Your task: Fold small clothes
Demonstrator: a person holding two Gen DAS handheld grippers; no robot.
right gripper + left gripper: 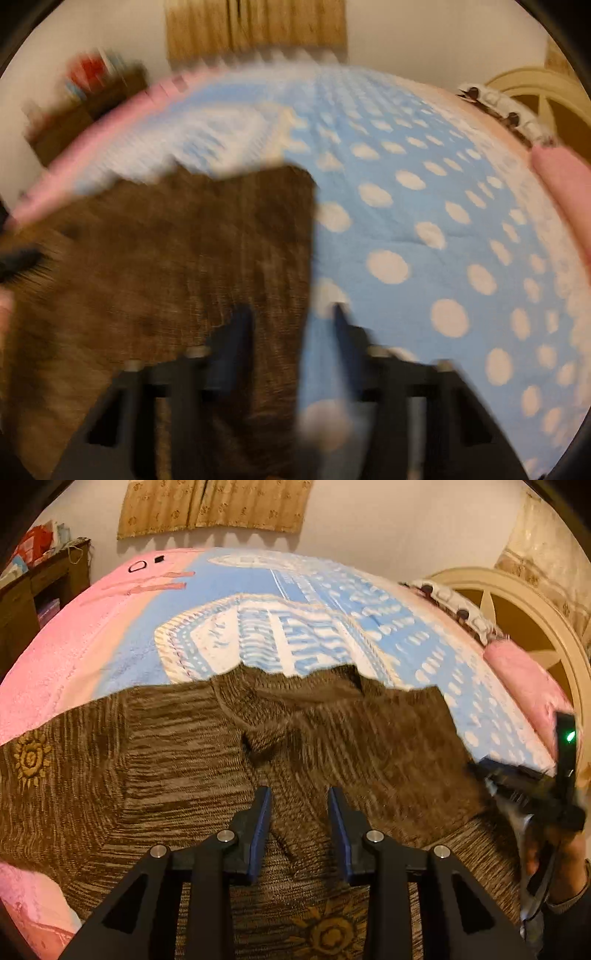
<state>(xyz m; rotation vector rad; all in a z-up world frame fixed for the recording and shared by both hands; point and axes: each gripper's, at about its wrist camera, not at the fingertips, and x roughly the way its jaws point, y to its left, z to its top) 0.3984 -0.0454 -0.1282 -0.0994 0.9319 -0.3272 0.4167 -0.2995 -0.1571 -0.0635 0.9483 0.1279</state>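
A small brown knit garment (184,760) with yellow sun motifs lies spread on the bed, its neckline near the middle. My left gripper (300,794) is open just above the cloth, fingers apart and holding nothing. In the right wrist view, which is blurred by motion, the same garment (192,258) fills the left half. My right gripper (291,314) is open over the garment's right edge, one finger above the cloth and one above the blanket. The right gripper also shows in the left wrist view (517,779), at the garment's right edge.
The bed is covered by a blue blanket with white dots (424,229) and a pink border (55,646). A wooden headboard (532,627) and pillows stand at the right. A dark wooden shelf (33,602) is at the left, a curtain (214,506) on the far wall.
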